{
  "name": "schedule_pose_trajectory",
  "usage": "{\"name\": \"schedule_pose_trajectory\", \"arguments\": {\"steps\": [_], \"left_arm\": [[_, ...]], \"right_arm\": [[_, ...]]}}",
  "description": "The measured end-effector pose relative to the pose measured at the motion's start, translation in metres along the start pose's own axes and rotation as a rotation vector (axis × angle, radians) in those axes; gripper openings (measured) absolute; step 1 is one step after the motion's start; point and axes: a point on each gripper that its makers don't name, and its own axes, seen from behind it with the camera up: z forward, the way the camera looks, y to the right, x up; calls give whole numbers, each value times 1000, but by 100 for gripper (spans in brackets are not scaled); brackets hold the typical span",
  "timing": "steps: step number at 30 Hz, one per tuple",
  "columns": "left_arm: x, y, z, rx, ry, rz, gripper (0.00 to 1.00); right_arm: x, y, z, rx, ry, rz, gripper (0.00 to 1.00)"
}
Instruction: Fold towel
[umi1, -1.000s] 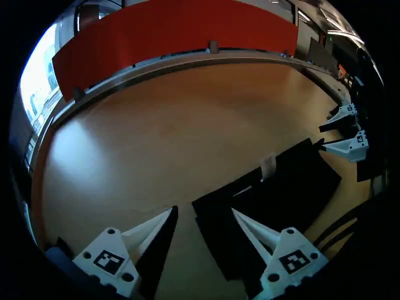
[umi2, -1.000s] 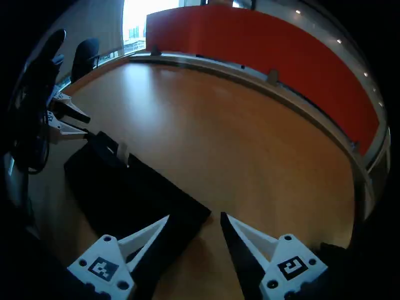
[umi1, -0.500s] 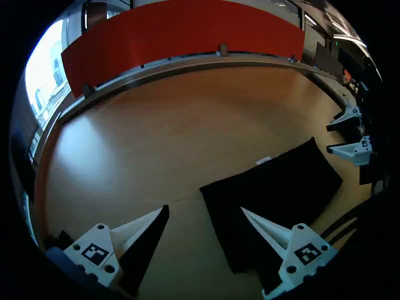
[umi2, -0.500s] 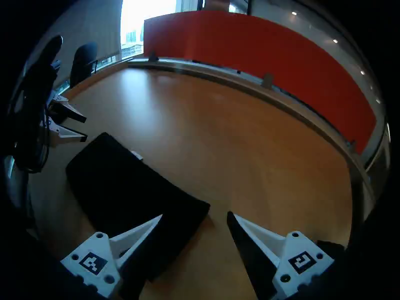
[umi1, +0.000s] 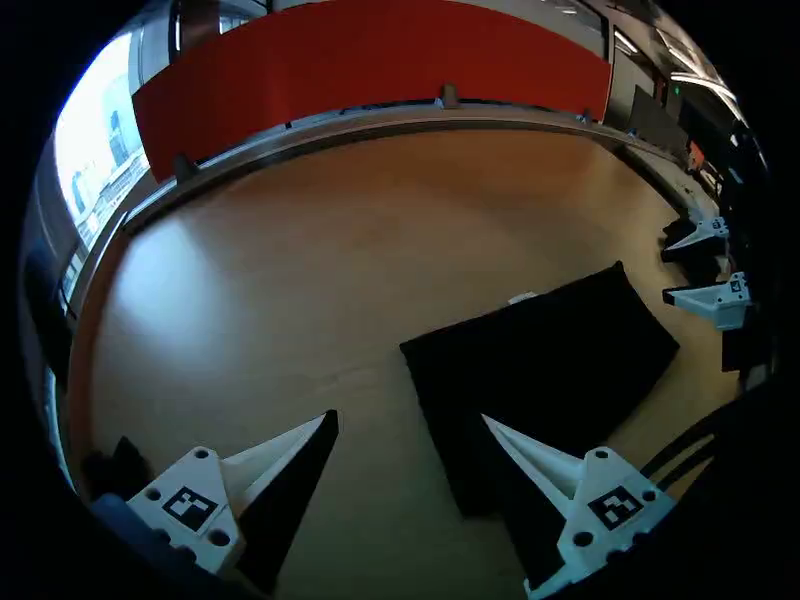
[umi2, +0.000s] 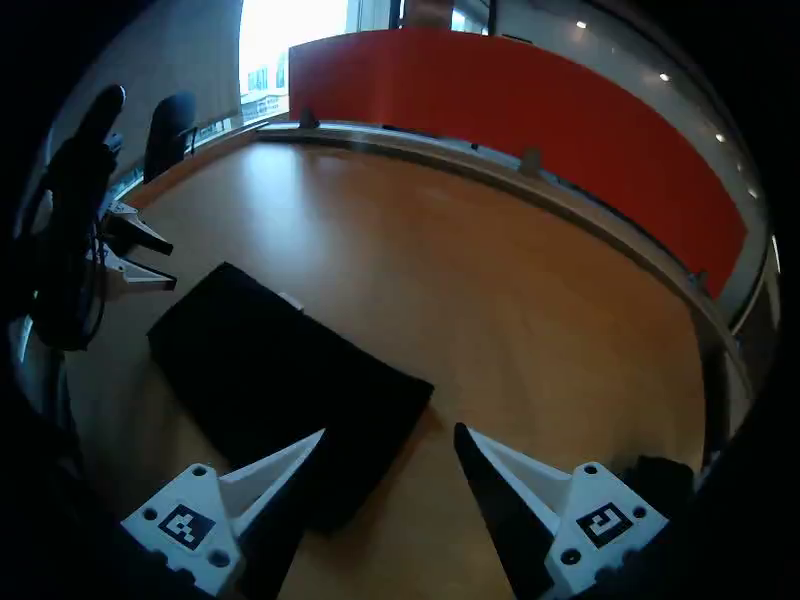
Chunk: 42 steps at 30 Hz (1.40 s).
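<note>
pale wooden tabletop (umi1: 300, 260) runs under both views and carries the cloth. nearest, the left gripper (umi1: 409, 416) hangs over the wood with its jaws spread wide and nothing between them. one of its fingers crosses the near corner of the towel (umi1: 560, 350) in the left gripper view, though whether it touches cannot be told. the right gripper (umi2: 389, 430) stands the same way, jaws apart and empty, over the opposite end of the cloth. the towel itself lies flat on the tabletop between the two grippers, a dark, neat rectangle that looks doubled over already, with a small white tag (umi1: 522, 297) peeping out at its far edge. further off a red partition (umi1: 370, 70) closes the back of the tabletop, a bright window (umi1: 90, 140) sits to one side, and a dark chair (umi2: 170, 125) stands by the far corner in the right gripper view

as a judgement, one fold is laid and let go, and the hands are between steps. if another fold is wanted, the next move calls for each gripper to drop to a corner of the same short edge and pinch all layers there. the two would then lift together and carry that edge over to meet the opposite one, keeping the sides in line so the layers do not slide or skew
</note>
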Motion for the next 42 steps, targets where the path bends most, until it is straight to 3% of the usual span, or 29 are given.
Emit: {"name": "schedule_pose_trajectory", "arguments": {"steps": [15, 23, 32, 42], "left_arm": [[-41, 6, -21, -4, -25, -58, 95], [-45, 6, -26, 5, -19, -68, 95], [-53, -1, -37, 31, -13, -104, 95], [-73, -12, -62, 73, -8, -169, 95]], "right_arm": [[-28, -17, -31, -9, -6, 19, 90], [-29, -17, -35, -8, -3, 17, 90], [-26, -20, -38, 14, 7, -11, 90], [-23, -24, -35, 51, 16, -49, 90]]}}
